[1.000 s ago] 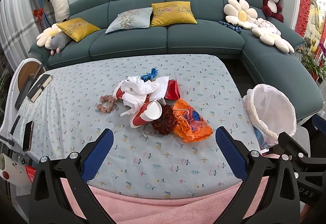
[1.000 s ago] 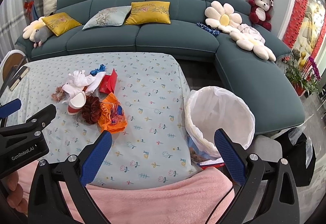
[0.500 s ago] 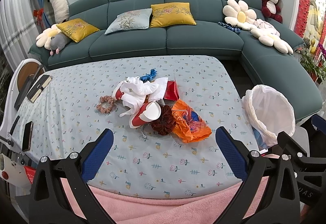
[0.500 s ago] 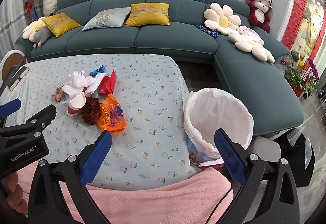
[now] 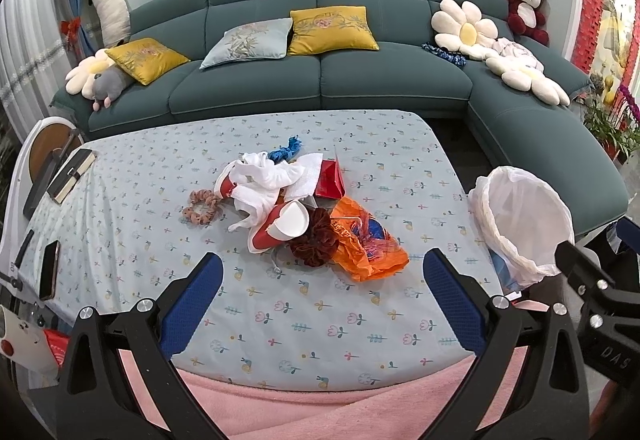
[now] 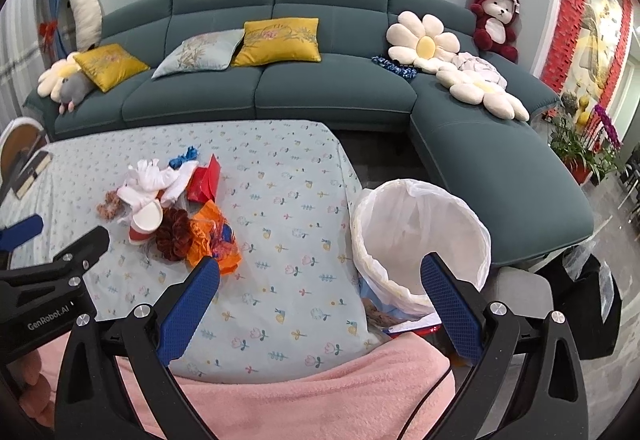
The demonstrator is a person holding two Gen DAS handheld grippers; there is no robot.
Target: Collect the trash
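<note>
A pile of trash lies mid-table: an orange plastic bag [image 5: 366, 244], a red-and-white paper cup [image 5: 286, 224], crumpled white tissue [image 5: 272, 176], a red packet [image 5: 329, 182], a dark red scrunchie [image 5: 311, 240], a pink scrunchie [image 5: 201, 205] and a blue scrap [image 5: 286, 151]. The orange plastic bag also shows in the right wrist view [image 6: 212, 236]. A bin with a white liner [image 5: 524, 224] [image 6: 420, 240] stands off the table's right edge. My left gripper [image 5: 320, 304] is open and empty, short of the pile. My right gripper [image 6: 318, 304] is open and empty, over the table's right corner beside the bin.
The table [image 5: 280, 320] has a floral cloth, with a pink blanket [image 5: 320, 400] at its near edge. A book [image 5: 72, 176] and a phone [image 5: 49, 276] lie at the left. A teal sofa [image 5: 320, 80] with cushions stands behind.
Both views have shifted slightly, the scene sliding down a little in frame. Nothing on the table has moved and both grippers stay open.
</note>
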